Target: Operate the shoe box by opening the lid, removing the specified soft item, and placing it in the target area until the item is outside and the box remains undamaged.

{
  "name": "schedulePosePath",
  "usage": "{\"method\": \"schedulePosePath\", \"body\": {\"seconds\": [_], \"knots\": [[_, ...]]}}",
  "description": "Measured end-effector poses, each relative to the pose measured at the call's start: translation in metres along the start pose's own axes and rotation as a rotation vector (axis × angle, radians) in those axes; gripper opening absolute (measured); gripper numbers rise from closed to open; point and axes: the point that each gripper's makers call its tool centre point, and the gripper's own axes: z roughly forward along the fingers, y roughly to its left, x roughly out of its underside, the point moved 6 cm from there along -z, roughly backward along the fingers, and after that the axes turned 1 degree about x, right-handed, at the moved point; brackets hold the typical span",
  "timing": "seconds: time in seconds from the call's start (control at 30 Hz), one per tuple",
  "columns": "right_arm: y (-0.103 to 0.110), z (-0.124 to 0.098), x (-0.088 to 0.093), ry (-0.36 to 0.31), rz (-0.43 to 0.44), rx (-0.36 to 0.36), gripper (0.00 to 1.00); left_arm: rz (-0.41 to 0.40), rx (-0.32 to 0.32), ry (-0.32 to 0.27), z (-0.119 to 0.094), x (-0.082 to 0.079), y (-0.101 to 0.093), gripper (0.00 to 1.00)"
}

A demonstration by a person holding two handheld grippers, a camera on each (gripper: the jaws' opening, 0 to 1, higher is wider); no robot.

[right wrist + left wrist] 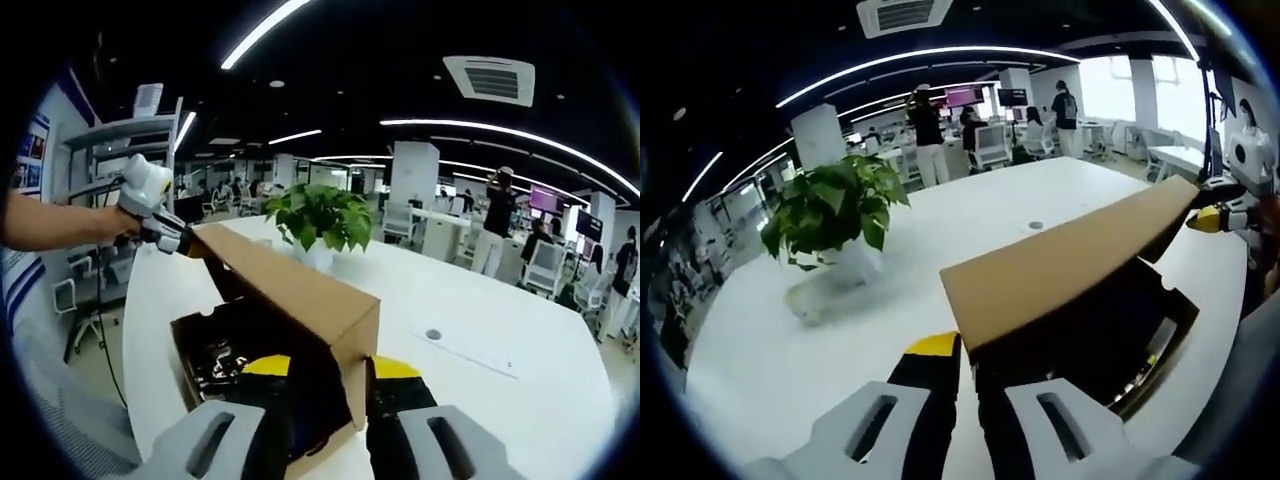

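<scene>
Shoe box (1110, 330) sits on the white surface (840, 330), lid (1060, 265) raised and tilted up on its long edge, brown cardboard face toward the left gripper view. Interior is dark; something black and glossy lies inside (225, 365) — cannot tell what it is.

Left hand-held gripper (968, 375): yellow-tipped fingers (930, 345) rise on either side of the near corner of the lid, jaws clamped on the lid's edge. In the right gripper view the same gripper (175, 242) shows at the far left end of the lid, a hand (105, 225) holding its white body, yellow tips touching the lid corner.

Right hand-held gripper (330, 378): its two yellow-tipped fingers (395, 370) stand on either side of the near lid corner (355, 340), closed on the cardboard. In the left gripper view this gripper (1210, 218) appears at the far right end of the lid, yellow tip touching the corner.

So the lid is pinched at both ends; box body rests flat on the surface below it.

Elsewhere: a potted plant (835, 215) in a white pot stands on the surface, left of the box and well apart from it. A small round port (1036, 226) is set in the surface beyond the box. Background — open office with desks, chairs, people standing (928, 135), ceiling light strips.
</scene>
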Motion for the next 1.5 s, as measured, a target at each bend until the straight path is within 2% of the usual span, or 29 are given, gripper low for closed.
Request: {"method": "schedulePosePath", "body": {"seconds": [0.23,0.67,0.8,1.5], "knots": [[-0.008,0.006,0.009,0.01,0.022,0.066,0.21,-0.015,0.01,-0.006,0.003,0.0,0.002,0.02],[-0.014,0.014,0.038,0.068,0.053,0.116,0.11,-0.038,0.008,-0.028,0.015,-0.007,0.008,0.02],[-0.015,0.016,0.04,0.063,0.062,0.133,0.06,-0.041,0.008,-0.036,0.018,-0.009,0.009,0.02],[-0.021,0.033,0.048,0.105,0.049,0.173,0.0,-0.062,0.017,-0.075,0.031,-0.015,0.016,0.02]]}}
